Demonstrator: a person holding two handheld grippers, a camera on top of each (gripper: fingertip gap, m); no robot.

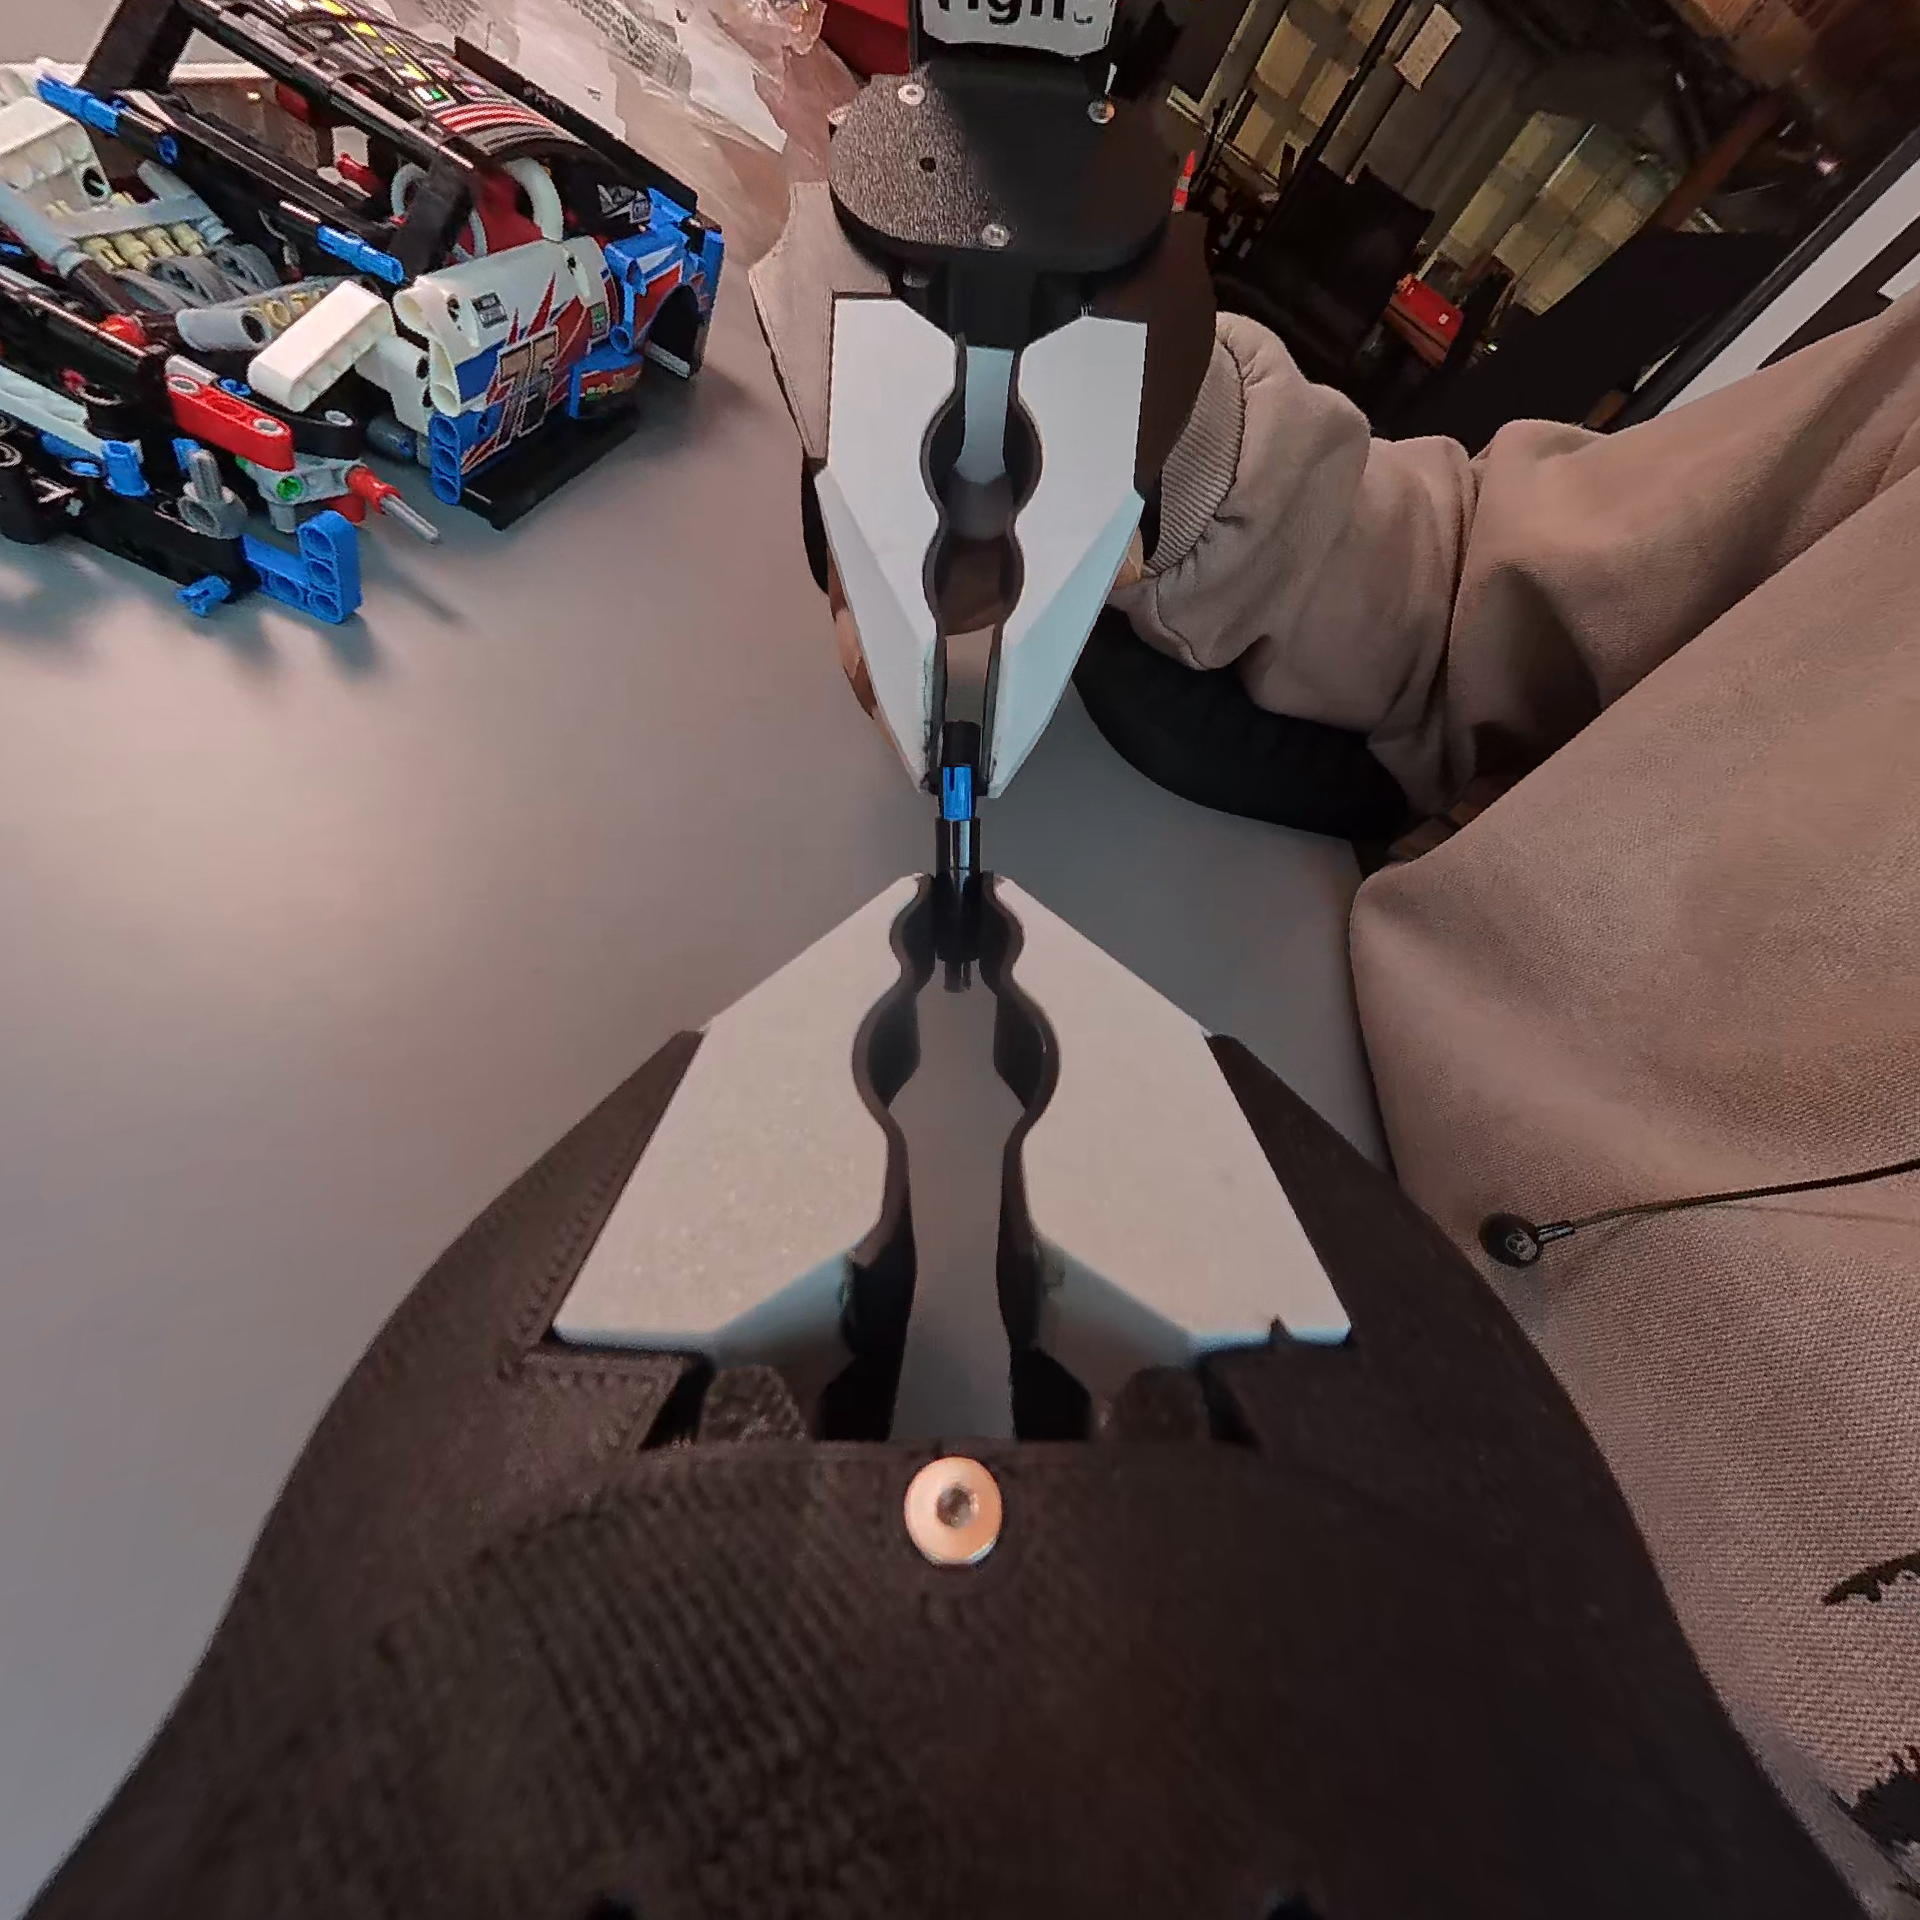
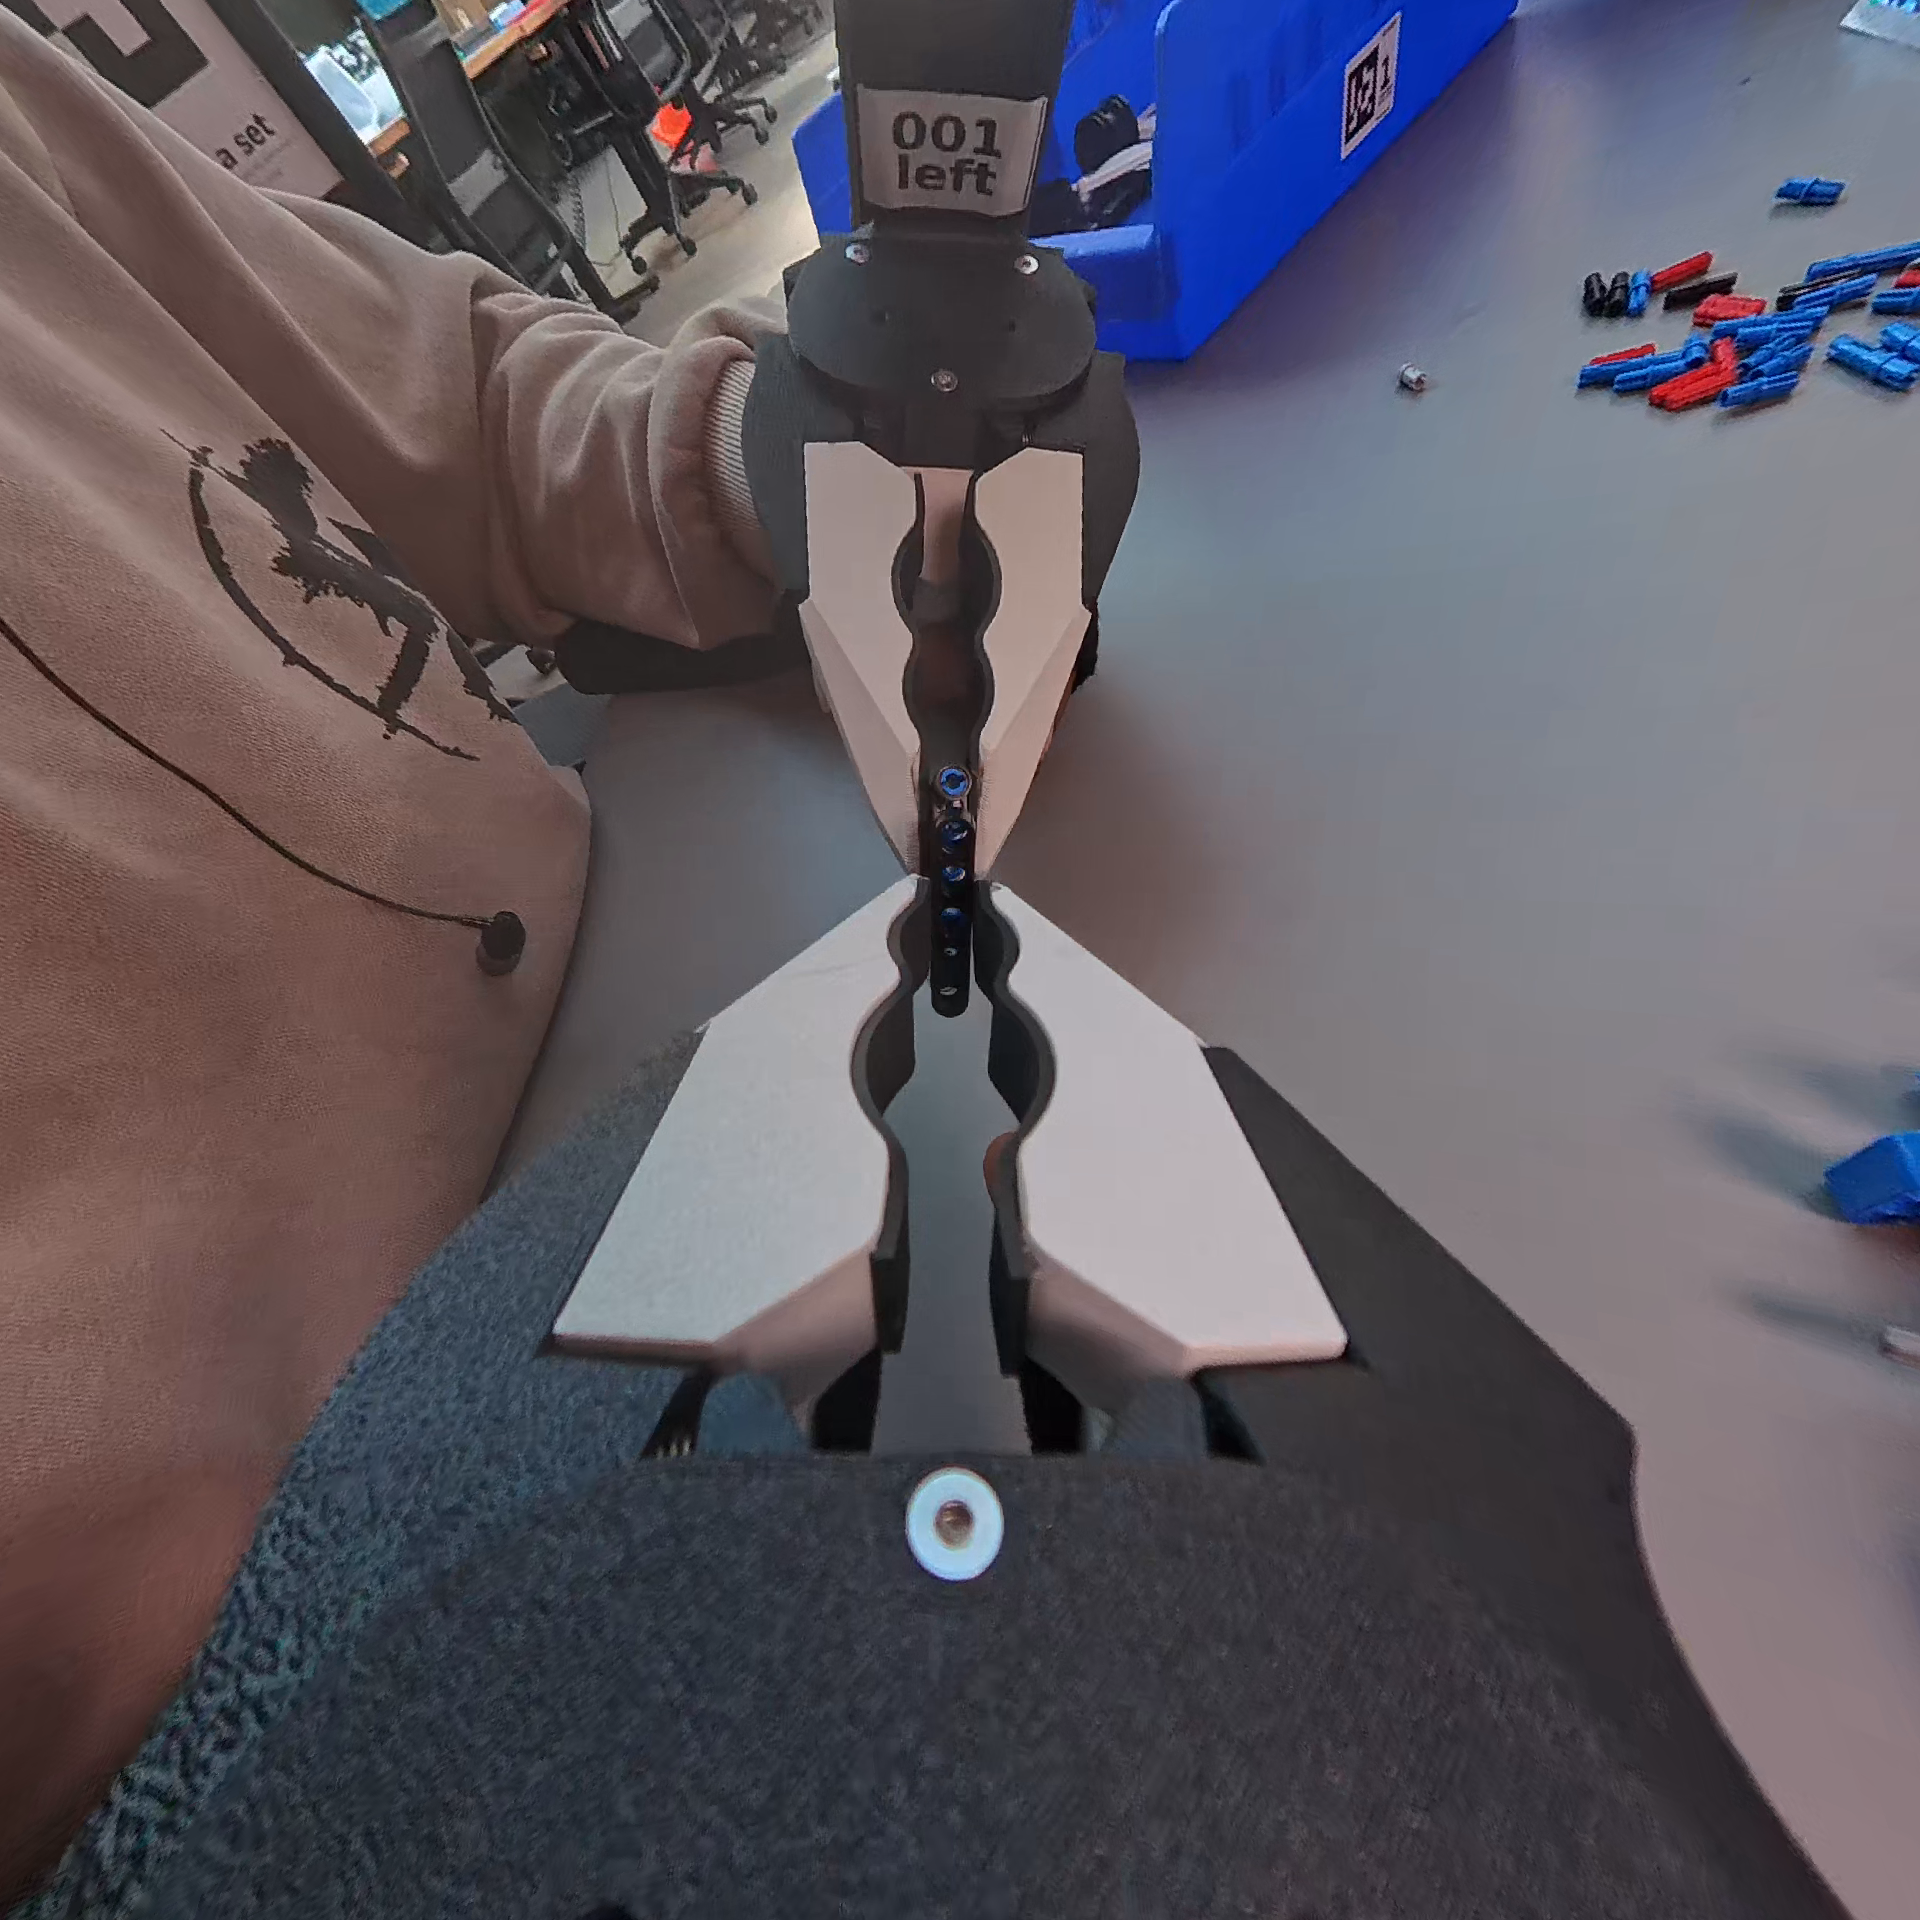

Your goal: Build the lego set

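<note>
A thin black lego beam [image 2: 950, 961] with blue pins [image 2: 952, 831] in its holes is held in the air between my two grippers, which point at each other tip to tip. In the left wrist view the beam [image 1: 956, 914] shows edge-on, with a blue pin [image 1: 956, 792] at its far end. My left gripper [image 1: 957, 885] is shut on the near end there, and my right gripper [image 1: 958, 774] pinches the far end with the blue pin. In the right wrist view my right gripper [image 2: 951, 891] closes on the beam and my left gripper [image 2: 951, 847] meets it from above.
A partly built lego race car [image 1: 312, 312] stands at the far left on the grey table [image 1: 416, 935]. A blue bin [image 2: 1247, 208], a pile of loose blue and red pins [image 2: 1766, 322] and a blurred blue piece [image 2: 1881, 1184] lie to the right. A beige sleeve [image 1: 1403, 582] is close by.
</note>
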